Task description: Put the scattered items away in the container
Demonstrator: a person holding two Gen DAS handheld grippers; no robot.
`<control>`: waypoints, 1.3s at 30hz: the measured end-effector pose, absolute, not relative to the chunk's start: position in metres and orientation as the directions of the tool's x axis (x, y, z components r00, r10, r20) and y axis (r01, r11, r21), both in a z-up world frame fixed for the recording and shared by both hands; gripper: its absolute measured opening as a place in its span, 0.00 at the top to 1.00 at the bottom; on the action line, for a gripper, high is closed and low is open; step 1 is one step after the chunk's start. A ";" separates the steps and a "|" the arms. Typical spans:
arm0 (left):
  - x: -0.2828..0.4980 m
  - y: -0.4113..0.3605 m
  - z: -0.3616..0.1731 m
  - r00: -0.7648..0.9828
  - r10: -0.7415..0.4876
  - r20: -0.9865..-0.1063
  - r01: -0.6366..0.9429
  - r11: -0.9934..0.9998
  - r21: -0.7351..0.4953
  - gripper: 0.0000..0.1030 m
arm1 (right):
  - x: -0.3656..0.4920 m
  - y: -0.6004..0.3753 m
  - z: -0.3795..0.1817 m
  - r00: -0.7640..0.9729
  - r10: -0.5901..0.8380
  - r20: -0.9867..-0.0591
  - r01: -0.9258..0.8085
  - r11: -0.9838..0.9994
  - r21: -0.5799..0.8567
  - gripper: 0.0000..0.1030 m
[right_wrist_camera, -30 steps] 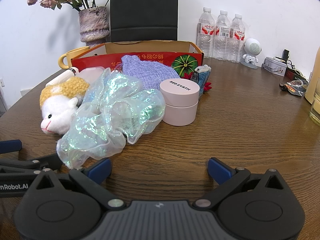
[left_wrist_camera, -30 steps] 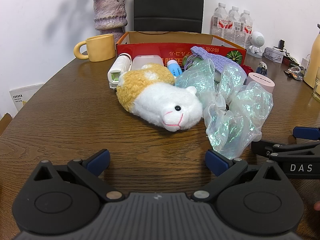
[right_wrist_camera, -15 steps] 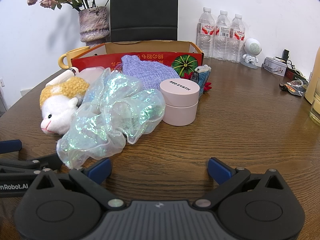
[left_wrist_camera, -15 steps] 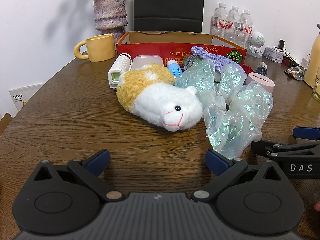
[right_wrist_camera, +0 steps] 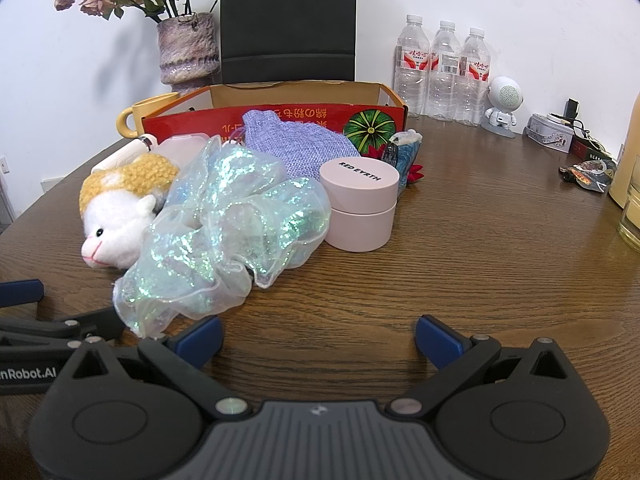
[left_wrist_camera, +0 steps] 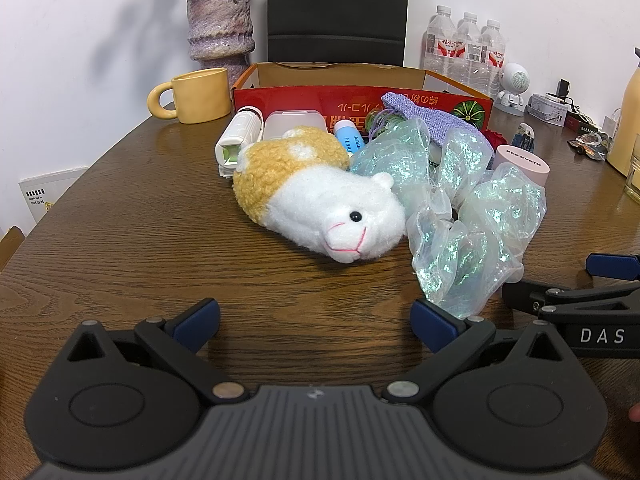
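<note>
Two empty tongs, left tongs (left_wrist_camera: pixel 315 322) and right tongs (right_wrist_camera: pixel 318 336), gape wide. We judge the fluffy white-and-yellow plush hamster (left_wrist_camera: pixel 316 196) light, squashy; grip its plump middle toward the red cardboard box (left_wrist_camera: pixel 360 92).

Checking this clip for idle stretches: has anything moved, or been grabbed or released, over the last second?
Nothing visibly changed. The left gripper and right gripper stay open and low over the table, holding nothing. The plush toy, iridescent scrunchie and pink jar lie where they were, in front of the red box.
</note>
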State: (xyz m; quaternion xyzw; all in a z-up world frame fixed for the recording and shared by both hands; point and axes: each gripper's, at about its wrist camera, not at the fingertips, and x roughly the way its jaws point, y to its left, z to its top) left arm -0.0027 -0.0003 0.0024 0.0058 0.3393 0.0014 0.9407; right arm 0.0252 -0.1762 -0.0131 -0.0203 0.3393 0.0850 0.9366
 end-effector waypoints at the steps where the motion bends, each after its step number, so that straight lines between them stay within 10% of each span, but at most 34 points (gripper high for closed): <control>1: -0.003 0.000 0.002 0.770 0.007 -0.638 0.001 1.000 0.012 0.00 | 0.025 -0.176 -0.013 0.755 0.145 -0.639 -0.173 0.985 0.020 0.00; 39: 0.002 -0.001 0.000 0.770 0.013 -0.638 -0.006 1.000 0.013 0.00 | 0.027 -0.178 -0.013 0.753 0.153 -0.640 -0.183 0.983 0.020 0.00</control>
